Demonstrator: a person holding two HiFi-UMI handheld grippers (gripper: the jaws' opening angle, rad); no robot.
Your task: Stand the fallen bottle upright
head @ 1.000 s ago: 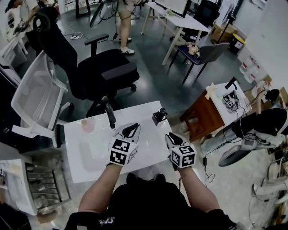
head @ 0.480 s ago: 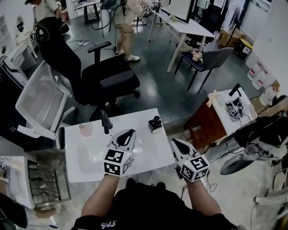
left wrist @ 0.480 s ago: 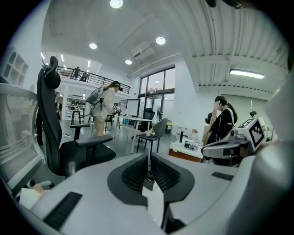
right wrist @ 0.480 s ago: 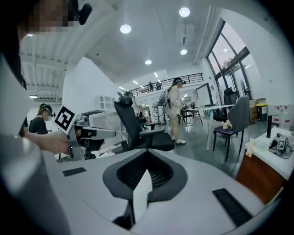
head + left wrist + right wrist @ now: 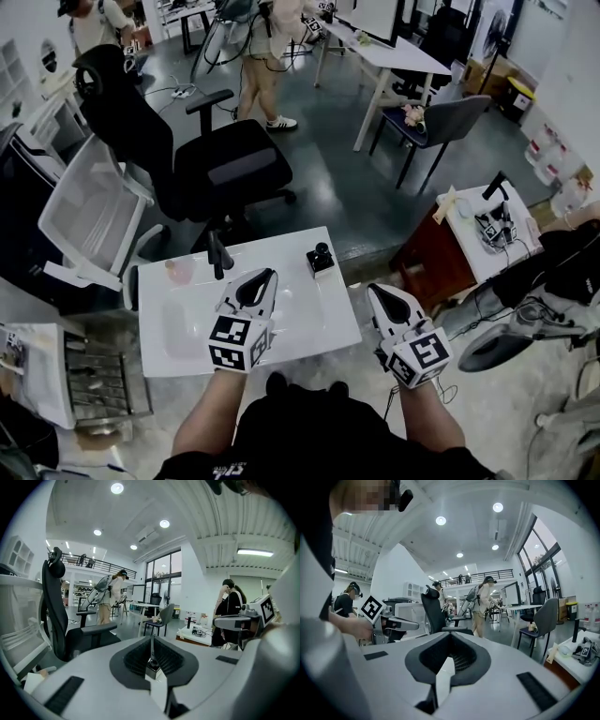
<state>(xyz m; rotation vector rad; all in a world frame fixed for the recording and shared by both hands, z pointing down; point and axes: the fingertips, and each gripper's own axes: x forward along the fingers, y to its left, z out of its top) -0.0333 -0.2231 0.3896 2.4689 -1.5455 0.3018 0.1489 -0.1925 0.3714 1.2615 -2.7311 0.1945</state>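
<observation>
A dark slim bottle [image 5: 217, 255] stands upright near the far left edge of the small white table [image 5: 187, 333]. My left gripper [image 5: 265, 277] hovers over the table's middle, to the right of the bottle and apart from it. Its jaws are together with nothing between them, as the left gripper view [image 5: 151, 639] also shows. My right gripper [image 5: 380, 292] hangs past the table's right edge, shut and empty; the right gripper view [image 5: 450, 637] shows it pointing out into the room. The bottle appears in neither gripper view.
A small black object on a pale base [image 5: 321, 259] sits at the table's far right, and a pink object [image 5: 178, 272] at its far left. A black office chair [image 5: 225, 159] and a white chair [image 5: 89, 216] stand beyond. A wooden side table [image 5: 427, 258] is at right, a wire rack [image 5: 89, 384] at left.
Both grippers have lifted and drawn back from the table's far side. The right one has swung rightward, off past the table's edge. The bottle stays upright.
</observation>
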